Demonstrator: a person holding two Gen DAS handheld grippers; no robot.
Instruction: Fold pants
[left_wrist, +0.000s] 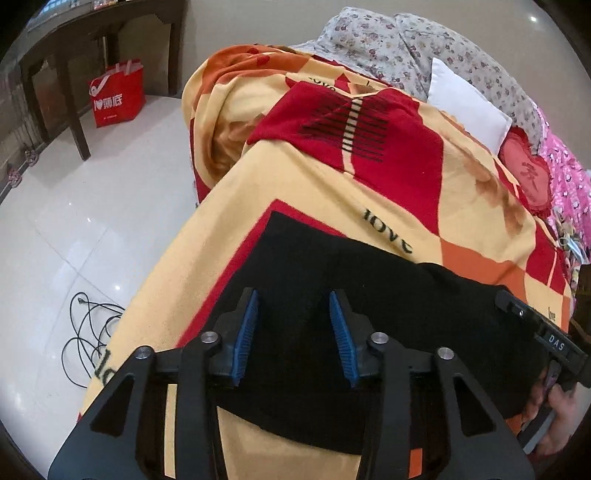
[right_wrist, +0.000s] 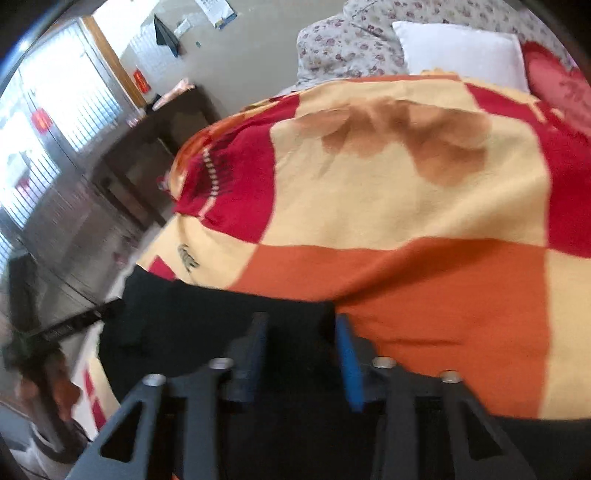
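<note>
The black pants (left_wrist: 332, 280) lie flat on the bed's red, yellow and orange blanket (left_wrist: 369, 192). My left gripper (left_wrist: 293, 295) is open, its blue pads apart just above the pants, holding nothing. The right gripper's body (left_wrist: 543, 343) shows at the pants' right edge in the left wrist view. In the right wrist view, which is blurred, my right gripper (right_wrist: 301, 319) is open over the right edge of the pants (right_wrist: 207, 317), and the blanket (right_wrist: 406, 206) fills the view ahead.
A white pillow (left_wrist: 465, 103), a floral quilt (left_wrist: 388, 40) and a red heart cushion (left_wrist: 528, 173) lie at the bed's head. Left of the bed are white floor tiles, a black cable (left_wrist: 88, 332), a red bag (left_wrist: 116, 92) and a dark table (left_wrist: 74, 74).
</note>
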